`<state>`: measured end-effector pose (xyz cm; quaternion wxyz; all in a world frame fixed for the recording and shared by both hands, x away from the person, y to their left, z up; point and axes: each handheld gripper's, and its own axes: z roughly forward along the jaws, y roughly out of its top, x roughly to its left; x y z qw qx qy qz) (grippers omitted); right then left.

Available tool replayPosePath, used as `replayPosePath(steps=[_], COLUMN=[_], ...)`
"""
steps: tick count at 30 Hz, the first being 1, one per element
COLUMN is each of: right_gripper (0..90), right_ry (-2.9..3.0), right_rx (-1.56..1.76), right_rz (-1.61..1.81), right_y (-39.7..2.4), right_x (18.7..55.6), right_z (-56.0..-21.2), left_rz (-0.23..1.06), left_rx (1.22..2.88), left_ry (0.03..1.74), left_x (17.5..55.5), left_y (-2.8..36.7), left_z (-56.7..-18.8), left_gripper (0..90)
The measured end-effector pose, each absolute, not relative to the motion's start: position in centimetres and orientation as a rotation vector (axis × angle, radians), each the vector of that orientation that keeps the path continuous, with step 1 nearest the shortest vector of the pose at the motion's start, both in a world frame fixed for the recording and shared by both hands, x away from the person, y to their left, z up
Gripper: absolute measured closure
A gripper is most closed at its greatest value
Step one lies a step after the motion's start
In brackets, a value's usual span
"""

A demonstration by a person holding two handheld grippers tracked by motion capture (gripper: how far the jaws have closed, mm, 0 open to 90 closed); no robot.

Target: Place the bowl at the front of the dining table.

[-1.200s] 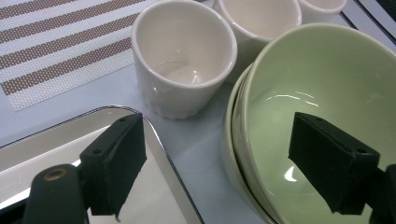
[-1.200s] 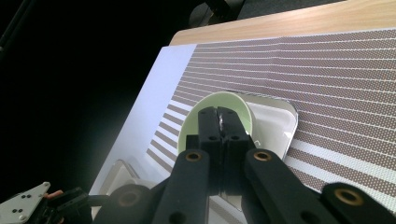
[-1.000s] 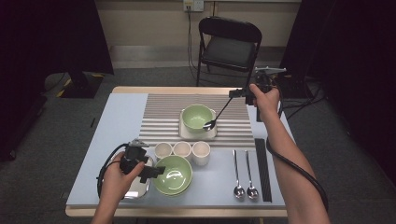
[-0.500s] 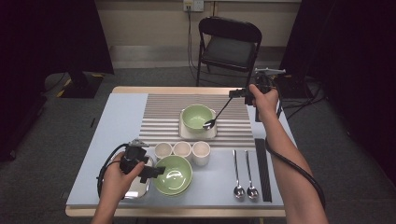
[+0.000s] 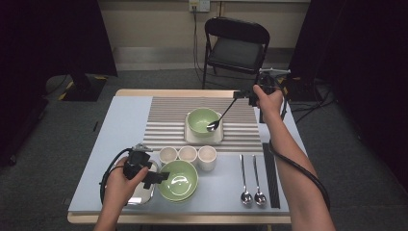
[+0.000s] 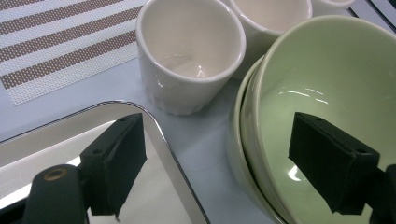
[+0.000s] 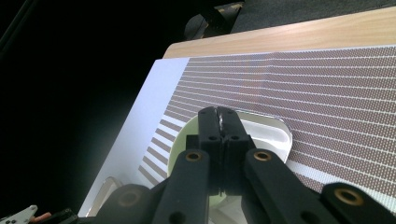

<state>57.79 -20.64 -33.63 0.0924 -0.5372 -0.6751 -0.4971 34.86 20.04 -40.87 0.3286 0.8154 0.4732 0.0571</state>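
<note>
My right gripper (image 5: 246,95) is shut on the handle of a metal spoon (image 5: 222,114). The spoon slants down to the left, and its tip lies inside a green bowl (image 5: 199,118) on a white square plate (image 5: 191,138). In the right gripper view the jaws (image 7: 218,116) pinch the thin handle above that bowl (image 7: 180,140). My left gripper (image 5: 156,177) stands open at the front left. One jaw is over a shiny metal tray (image 6: 60,135) and the other inside the stacked green bowls (image 6: 322,88), with their rim between them, untouched.
Three white cups (image 5: 187,155) stand in a row behind the stacked bowls (image 5: 180,179). Two spoons (image 5: 251,178) and black chopsticks (image 5: 271,175) lie at the front right. A striped placemat (image 5: 166,120) covers the table's middle. A black chair (image 5: 235,45) stands beyond the far edge.
My right hand and the spoon have shifted slightly to the left, so the spoon's tip sits a little further into the bowl. The left hand has kept still.
</note>
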Motion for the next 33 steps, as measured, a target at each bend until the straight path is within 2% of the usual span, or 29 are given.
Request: replayPosePath(steps=[33], right_gripper=[90.0], right_ry=[-2.008], right_rx=[-1.690], right_rz=[-1.475], right_y=[-19.8], right_x=[58.8], right_z=[-35.7], left_rz=[0.138], left_rx=[2.133], left_ry=[1.252], left_x=[35.0], left_y=[20.4], left_z=[-41.1], left_gripper=[18.4])
